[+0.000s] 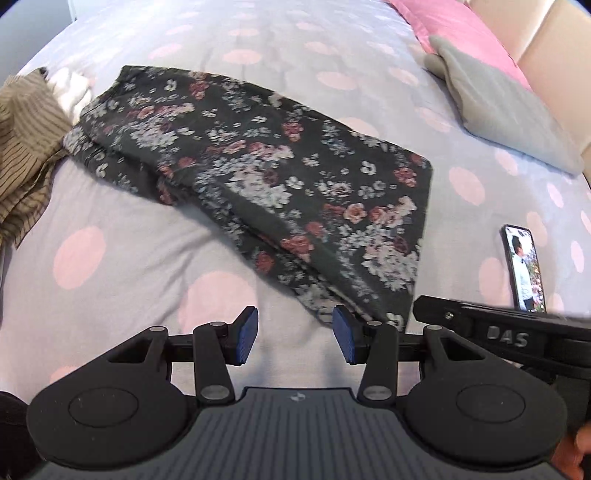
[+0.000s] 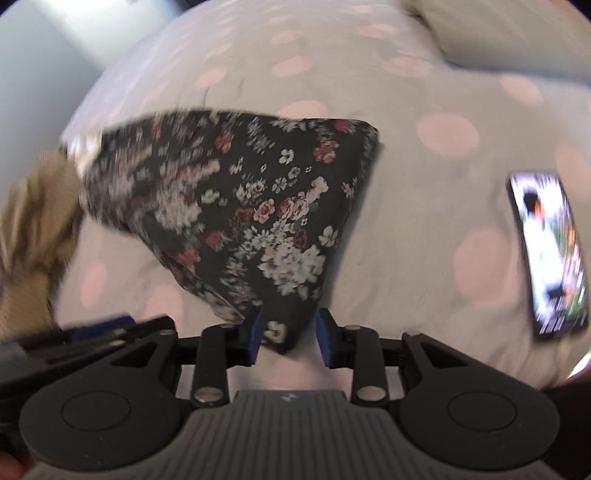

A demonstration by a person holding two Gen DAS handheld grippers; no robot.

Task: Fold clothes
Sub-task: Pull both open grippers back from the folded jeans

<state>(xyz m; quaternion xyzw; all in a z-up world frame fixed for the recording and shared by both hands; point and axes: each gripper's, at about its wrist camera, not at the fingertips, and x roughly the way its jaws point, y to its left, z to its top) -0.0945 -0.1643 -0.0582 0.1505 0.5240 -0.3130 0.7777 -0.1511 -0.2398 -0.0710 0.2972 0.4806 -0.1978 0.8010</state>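
Observation:
A dark floral garment (image 1: 258,166) lies folded on the polka-dot bed sheet (image 1: 129,229). My left gripper (image 1: 295,334) hovers over bare sheet just left of the garment's near corner. It is open, with nothing between its blue pads. In the right wrist view the garment (image 2: 258,221) narrows to a corner that sits between the jaws of my right gripper (image 2: 290,334). The left pad (image 2: 256,332) is against the cloth, while the right pad (image 2: 325,336) stands apart from it, so the gripper is open. The view's left side is motion-blurred.
A lit phone (image 1: 524,269) (image 2: 550,251) lies on the sheet to the right of the garment. A brown striped garment (image 1: 26,147) and a white cloth (image 1: 74,88) are piled at the left. A grey pillow (image 1: 498,107) and a pink pillow (image 1: 461,29) lie at the far right.

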